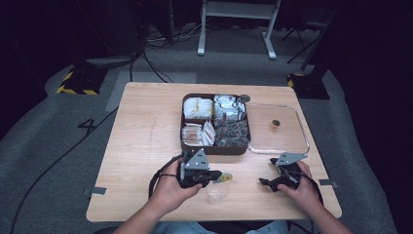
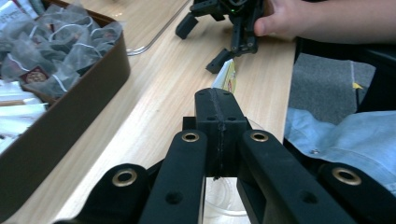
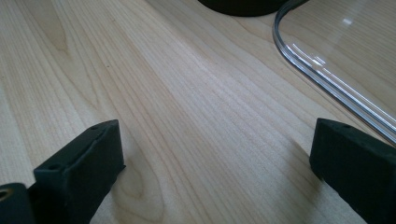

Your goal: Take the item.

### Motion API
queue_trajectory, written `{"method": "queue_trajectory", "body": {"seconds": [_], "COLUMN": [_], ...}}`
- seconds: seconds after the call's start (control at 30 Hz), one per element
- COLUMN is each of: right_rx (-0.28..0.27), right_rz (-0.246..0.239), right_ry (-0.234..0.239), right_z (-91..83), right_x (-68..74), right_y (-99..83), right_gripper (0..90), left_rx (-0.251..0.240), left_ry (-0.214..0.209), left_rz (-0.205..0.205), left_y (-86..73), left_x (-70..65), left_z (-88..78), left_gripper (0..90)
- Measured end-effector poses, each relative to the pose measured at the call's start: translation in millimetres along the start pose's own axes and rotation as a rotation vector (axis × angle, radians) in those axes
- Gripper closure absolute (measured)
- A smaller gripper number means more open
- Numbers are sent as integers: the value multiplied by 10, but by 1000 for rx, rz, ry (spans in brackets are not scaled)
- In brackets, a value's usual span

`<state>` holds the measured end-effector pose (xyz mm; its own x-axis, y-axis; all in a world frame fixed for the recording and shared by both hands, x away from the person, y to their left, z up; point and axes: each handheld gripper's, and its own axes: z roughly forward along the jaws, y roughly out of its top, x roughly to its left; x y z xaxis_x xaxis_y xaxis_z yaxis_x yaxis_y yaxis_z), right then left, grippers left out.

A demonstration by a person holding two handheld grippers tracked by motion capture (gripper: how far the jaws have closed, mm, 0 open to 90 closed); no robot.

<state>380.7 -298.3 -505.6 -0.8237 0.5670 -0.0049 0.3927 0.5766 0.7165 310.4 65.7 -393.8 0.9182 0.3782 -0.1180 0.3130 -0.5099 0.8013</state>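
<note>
My left tool (image 2: pixel 219 116) is clamped on a yellow packet (image 2: pixel 227 74), directly above the clear cup (image 1: pixel 217 191) on the surface (image 1: pixel 146 146). My right tool (image 3: pixel 219 154), gaping and empty, rests well apart, rightward.

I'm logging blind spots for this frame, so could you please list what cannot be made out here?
- Left hand-held gripper: whether it pinches the yellow packet; shut jaws hide the contact.
- Clear cup: contents, too small in the high view.
- Object on clear lid: identity, too small.
- Box: cut off at the left gripper view's edge.
</note>
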Motion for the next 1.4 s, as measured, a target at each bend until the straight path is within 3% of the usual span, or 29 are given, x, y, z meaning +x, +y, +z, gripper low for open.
{"method": "queue_trajectory", "body": {"seconds": [0.33, 0.43, 0.53, 0.87, 1.03, 1.2, 1.4], "right_rx": [0, 0, 0, 0, 0, 0, 1], "right_rz": [0, 0, 1, 0, 0, 0, 11], "right_ry": [0, 0, 0, 0, 0, 0, -10], "right_z": [0, 0, 0, 0, 0, 0, -4], "right_x": [0, 0, 0, 0, 0, 0, 12], "right_y": [0, 0, 0, 0, 0, 0, -4], "right_gripper": [28, 28, 28, 28, 28, 28, 28], "left_rx": [30, 43, 38, 5, -21, -20, -20], "left_ry": [-21, -35, -32, -27, 12, 134, 232], "left_rz": [6, -20, -22, -16, -21, -17, -52], "left_y": [-119, -141, -158, -136, -108, -86, -128], "left_x": [-69, -58, -55, -56, -20, -18, 69], "left_z": [105, 120, 124, 74, -30, -176, -352], "left_gripper": [900, 881, 705, 588, 549, 476, 404]}}
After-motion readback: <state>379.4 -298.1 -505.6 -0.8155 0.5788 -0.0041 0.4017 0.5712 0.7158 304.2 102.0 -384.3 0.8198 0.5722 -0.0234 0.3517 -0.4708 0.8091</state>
